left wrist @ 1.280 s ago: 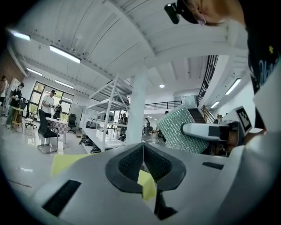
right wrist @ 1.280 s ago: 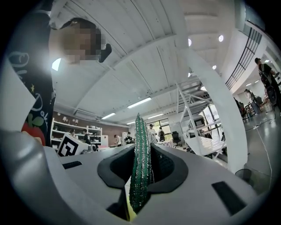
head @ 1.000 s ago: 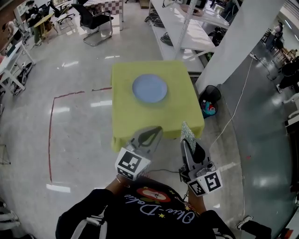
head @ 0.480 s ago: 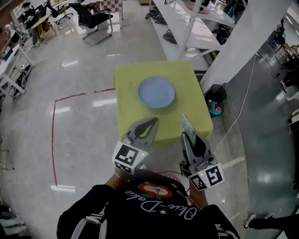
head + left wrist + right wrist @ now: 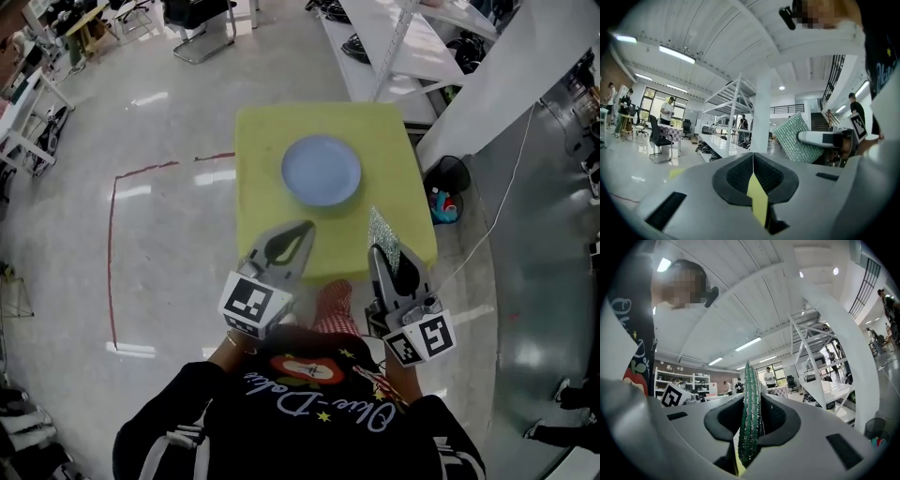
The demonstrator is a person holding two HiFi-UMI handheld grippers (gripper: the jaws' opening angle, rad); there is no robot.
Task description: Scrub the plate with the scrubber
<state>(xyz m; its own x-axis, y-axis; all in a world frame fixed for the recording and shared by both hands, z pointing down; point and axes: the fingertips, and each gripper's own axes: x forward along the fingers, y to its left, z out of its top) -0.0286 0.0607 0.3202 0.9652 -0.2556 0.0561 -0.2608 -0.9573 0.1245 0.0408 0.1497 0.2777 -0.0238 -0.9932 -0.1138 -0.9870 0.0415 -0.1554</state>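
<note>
Holding the green glittery scrubber [image 5: 380, 228] upright, the right gripper [image 5: 375, 253] is clenched on it. The left gripper [image 5: 306, 229] is closed and empty. A blue plate [image 5: 322, 170] lies ahead of both on the yellow table [image 5: 261, 187]. The cursive writing on the shirt [image 5: 309, 412] is not readable.

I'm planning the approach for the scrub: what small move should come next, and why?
Probably carry the right gripper forward until the scrubber is over the plate. Its jaws are shut on the scrubber, yet the plate lies farther ahead on the table, untouched. The left gripper is shut and empty.
</note>
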